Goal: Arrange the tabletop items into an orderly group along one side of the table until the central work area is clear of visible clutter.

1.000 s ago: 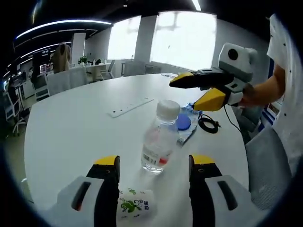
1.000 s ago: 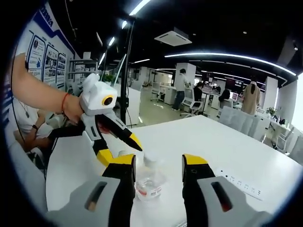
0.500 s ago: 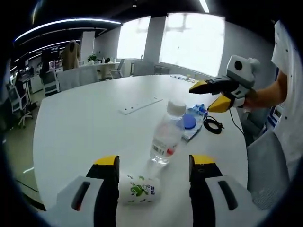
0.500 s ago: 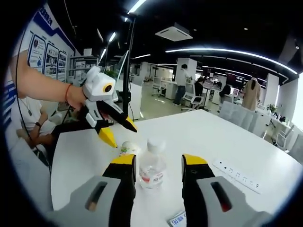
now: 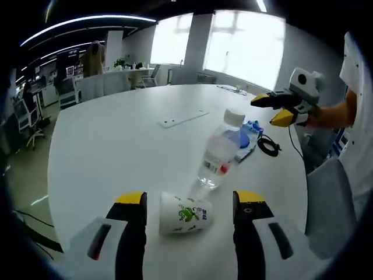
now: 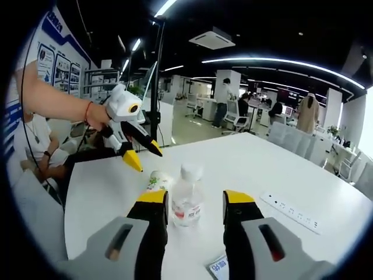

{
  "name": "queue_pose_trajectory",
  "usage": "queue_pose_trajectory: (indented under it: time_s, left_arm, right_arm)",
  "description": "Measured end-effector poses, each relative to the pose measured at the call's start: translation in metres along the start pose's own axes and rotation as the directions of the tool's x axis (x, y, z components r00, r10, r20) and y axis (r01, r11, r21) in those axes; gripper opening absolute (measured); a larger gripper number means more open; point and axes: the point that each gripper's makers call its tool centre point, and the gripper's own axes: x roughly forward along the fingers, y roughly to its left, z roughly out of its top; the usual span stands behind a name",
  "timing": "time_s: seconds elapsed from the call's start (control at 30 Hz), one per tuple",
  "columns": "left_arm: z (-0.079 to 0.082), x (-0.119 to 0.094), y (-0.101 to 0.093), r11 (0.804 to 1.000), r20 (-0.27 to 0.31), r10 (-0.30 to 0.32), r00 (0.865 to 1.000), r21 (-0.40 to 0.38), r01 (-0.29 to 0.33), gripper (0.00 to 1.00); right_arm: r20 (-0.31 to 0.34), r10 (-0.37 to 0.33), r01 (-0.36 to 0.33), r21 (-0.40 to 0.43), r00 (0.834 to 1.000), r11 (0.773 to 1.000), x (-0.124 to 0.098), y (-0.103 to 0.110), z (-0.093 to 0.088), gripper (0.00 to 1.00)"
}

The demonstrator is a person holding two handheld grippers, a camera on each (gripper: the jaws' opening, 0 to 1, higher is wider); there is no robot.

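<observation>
Your paper cup (image 5: 183,213) lies on its side mid-surface (image 5: 116,146), the water bottle (image 5: 219,156) upright just beside it, the blue packet (image 5: 247,137) beyond; nothing looks grouped yet; both your left gripper (image 5: 189,201) and right gripper (image 6: 194,200) are released, empty.

From the right gripper view, the paper cup (image 6: 158,180) lies half behind the water bottle (image 6: 187,202), and the right tongs' left jaw covers its lower part. A blue-and-white packet (image 6: 218,266) is cut off at the picture's bottom, its print too small to read. In the left gripper view the bottle's cap overlaps a blue pouch (image 5: 247,140), hiding part of it. The black cable (image 5: 268,146) beside it is too small to tell what it belongs to.
</observation>
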Motion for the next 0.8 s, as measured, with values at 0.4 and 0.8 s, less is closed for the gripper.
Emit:
queue_pose_trajectory:
  time_s: [0.4, 0.8]
  left_arm:
    - [-0.011, 0.018, 0.016, 0.994, -0.087, -0.089, 0.992, -0.075, 0.082, 0.58]
    - [-0.022, 0.029, 0.017, 0.976, -0.176, -0.175, 0.969, -0.164, 0.146, 0.53]
  right_arm:
    - [-0.013, -0.021, 0.021, 0.0, 1.0, 1.0, -0.008, -0.006, -0.009, 0.34]
    - [-0.024, -0.043, 0.043, 0.018, 0.999, 0.999, -0.013, -0.013, -0.021, 0.34]
